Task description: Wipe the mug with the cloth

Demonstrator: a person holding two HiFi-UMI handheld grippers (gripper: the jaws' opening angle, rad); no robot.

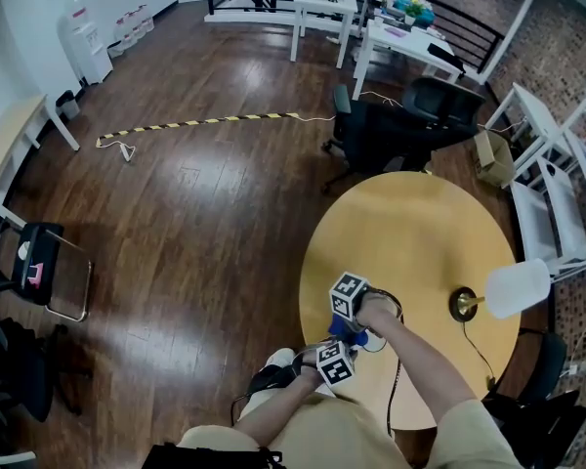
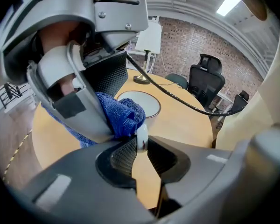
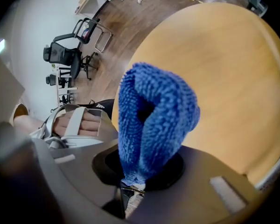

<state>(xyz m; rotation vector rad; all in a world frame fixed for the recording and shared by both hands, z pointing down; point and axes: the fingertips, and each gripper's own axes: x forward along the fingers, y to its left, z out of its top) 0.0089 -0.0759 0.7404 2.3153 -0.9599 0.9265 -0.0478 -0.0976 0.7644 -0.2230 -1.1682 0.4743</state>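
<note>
The left gripper point(image 2: 141, 146), closest to the person, has its jaws nearly together, pinching the thin white handle point(image 2: 141, 138) of the mug point(image 2: 141, 104). This happens at the round table point(image 1: 420, 223), close to the edge nearest the person. The right gripper point(image 3: 142, 167) is clamped on a bunched blue cloth point(image 3: 156, 111), whose folded end stands up out of the jaws. In the left gripper view that fold presses on the mug's near side, just beside the handle and below the rim. The mug stands about upright, long axis vertical, with its open mouth facing up and its handle turned back toward the person. No view shows whether its base rests on the table or hangs just above it. The wiping looks barely begun or in its first stroke: mug steadied, cloth gripped, the two touching at one spot. The far wall, the rim and the inside appear yet to be covered, and nothing shows how clean any part is. A lamp point(image 1: 464, 303) stands well apart toward the table's right edge.
</note>
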